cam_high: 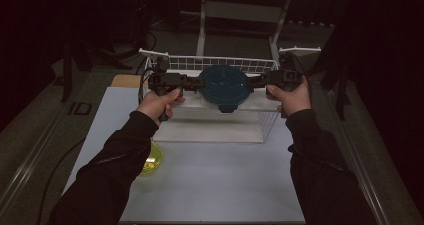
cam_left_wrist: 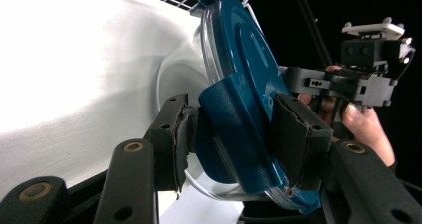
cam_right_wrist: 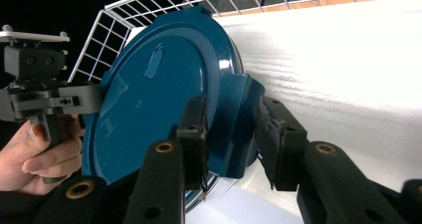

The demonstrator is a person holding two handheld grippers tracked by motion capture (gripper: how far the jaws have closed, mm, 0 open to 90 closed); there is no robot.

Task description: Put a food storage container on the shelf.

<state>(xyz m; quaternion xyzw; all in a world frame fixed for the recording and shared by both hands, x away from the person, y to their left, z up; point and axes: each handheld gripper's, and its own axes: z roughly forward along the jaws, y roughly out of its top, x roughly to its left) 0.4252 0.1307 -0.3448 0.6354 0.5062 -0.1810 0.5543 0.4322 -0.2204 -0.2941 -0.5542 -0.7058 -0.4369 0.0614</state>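
You have the round container (cam_high: 223, 88), clear bowl under a dark blue lid (cam_right_wrist: 164, 99), held up between your two hands over the near side of the white wire basket (cam_high: 220, 63), above the white tray (cam_high: 210, 127) on the table (cam_high: 225, 185). Your left gripper (cam_high: 192, 81) reaches in from the left and your right gripper (cam_high: 255, 81) from the right, so the container sits squarely between them, neither hand nearer. Each pair of jaws straddles one of the lid's side clips: in the left gripper view the pads (cam_left_wrist: 296, 132) are narrowed around the clip (cam_left_wrist: 224, 119) and look to be touching it; in the right gripper view one pad rests on the lid top and the other sits close to the clip (cam_right_wrist: 241, 124), though whether it presses I cannot tell. The line from clip to clip runs straight across, hand to hand, so any lowering into the basket will need both hands going level together. A yellow-green dish (cam_high: 151, 160) lies by your left sleeve.
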